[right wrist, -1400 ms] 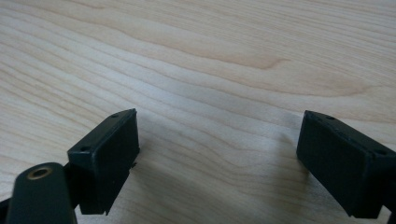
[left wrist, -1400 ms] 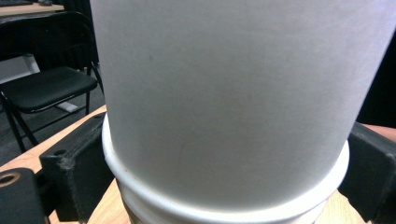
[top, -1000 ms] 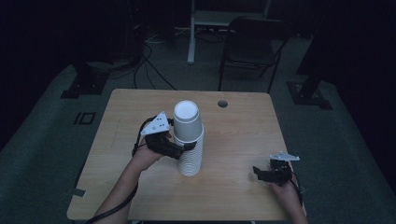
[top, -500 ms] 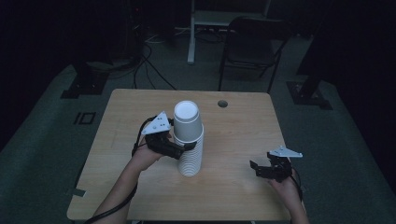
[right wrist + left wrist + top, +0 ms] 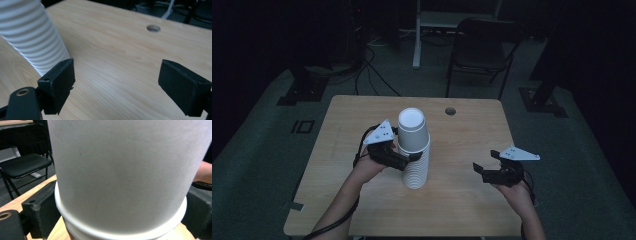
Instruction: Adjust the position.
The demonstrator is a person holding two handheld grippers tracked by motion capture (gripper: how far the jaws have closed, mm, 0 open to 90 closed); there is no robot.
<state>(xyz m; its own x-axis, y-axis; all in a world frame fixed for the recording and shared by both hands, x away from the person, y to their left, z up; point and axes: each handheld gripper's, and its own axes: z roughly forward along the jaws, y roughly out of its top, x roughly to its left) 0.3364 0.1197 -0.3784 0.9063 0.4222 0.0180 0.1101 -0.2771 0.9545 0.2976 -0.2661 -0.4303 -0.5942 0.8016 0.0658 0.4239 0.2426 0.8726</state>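
Note:
A tall stack of upturned white paper cups (image 5: 415, 172) stands in the middle of the wooden table (image 5: 462, 130). My left gripper (image 5: 408, 160) reaches in from the stack's left, with its jaws closed on either side of the top cup (image 5: 413, 131) near its rim. In the left gripper view the top cup (image 5: 120, 170) sits right between the jaws of the left gripper (image 5: 120, 216). My right gripper (image 5: 480, 171) hovers low over the table to the right of the stack, open and holding nothing. In the right gripper view the ribbed stack (image 5: 37, 37) rises beyond the left jaw of the right gripper (image 5: 117, 82).
A round cable hole (image 5: 450, 111) lies in the table behind the stack, and is also in the right gripper view as the hole (image 5: 153, 28). A black folding chair (image 5: 484, 40) and a white desk leg (image 5: 416, 35) stand on the floor beyond the table.
My right gripper has crept a little forward and left, toward the stack. The left gripper and the cups have stayed where they were.

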